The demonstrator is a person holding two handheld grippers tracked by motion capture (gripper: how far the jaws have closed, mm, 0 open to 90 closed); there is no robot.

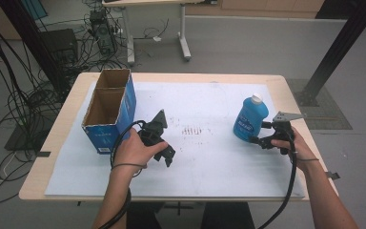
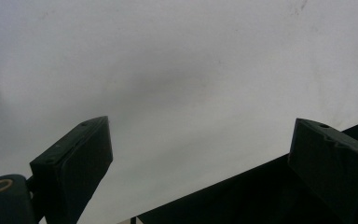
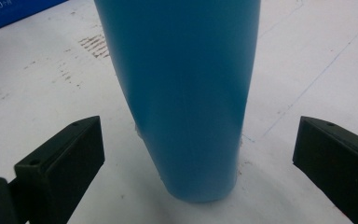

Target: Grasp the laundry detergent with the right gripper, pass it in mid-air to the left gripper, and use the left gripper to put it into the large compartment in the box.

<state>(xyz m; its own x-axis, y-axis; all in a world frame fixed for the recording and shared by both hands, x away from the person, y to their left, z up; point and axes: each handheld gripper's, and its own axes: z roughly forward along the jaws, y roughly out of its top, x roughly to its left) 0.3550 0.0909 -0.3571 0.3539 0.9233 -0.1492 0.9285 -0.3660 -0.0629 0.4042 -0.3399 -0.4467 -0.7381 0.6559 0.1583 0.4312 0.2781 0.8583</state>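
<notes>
Cardboard first: far left on the white sheet (image 1: 209, 171) covering the wooden table (image 1: 43, 186) there's an open-topped brown cardboard box with blue printed sides (image 1: 109, 110), split into two compartments, both looking bare inside from the high view. Just right of it and a bit nearer, the left gripper (image 1: 167, 155) sits in the person's left hand (image 1: 134, 150), tipped down toward the sheet, its black cable looping round the wrist. Its own view has the jaws spread wide with nothing but plain white sheet between them, so that one's released. Middle of the sheet has a patch of little reddish-brown marks (image 1: 195, 130). Then on the right, a tall blue plastic bottle with a white cap and a white label (image 1: 250, 118) stands upright on the sheet, well apart from the box. The right gripper (image 1: 258, 132), held in the right hand (image 1: 293, 145), is just beside the bottle's near right side. In the right gripper view the blue body sits between the jaws with clear gaps on both sides, so they're open around it, not touching.
</notes>
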